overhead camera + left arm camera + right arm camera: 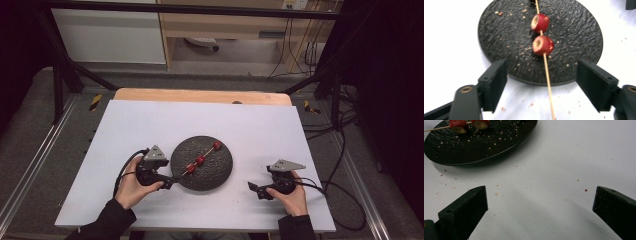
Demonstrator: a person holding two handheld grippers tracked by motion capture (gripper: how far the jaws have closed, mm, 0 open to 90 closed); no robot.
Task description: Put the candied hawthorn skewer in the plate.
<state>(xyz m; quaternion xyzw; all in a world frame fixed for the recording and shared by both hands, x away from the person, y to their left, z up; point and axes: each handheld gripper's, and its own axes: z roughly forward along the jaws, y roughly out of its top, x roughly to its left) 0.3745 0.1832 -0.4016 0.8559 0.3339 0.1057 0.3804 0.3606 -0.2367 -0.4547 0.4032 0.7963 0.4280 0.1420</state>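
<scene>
A round black plate (pixel 220 170) (pixel 499 37) (pixel 486 145) lies mid-table on the white sheet. Across it rests a wooden skewer (pixel 186 172) (pixel 547 77) carrying three red fruit pieces (pixel 200 160) (pixel 543 45) (pixel 457 123). Its bare end juts over the plate's near-left rim. My left gripper (pixel 170 183) (pixel 541 85) is open, jaws either side of that bare end, not touching it. My right gripper (pixel 254 189) (pixel 540 212) is open over bare table, right of the plate, holding nothing.
Crumbs (pixel 496 194) are scattered on the plate and the white sheet (pixel 150 125). Cables (pixel 345 200) trail off the table's right side. A dark metal frame (pixel 60 85) surrounds the table, with cabinets (pixel 225 25) behind it.
</scene>
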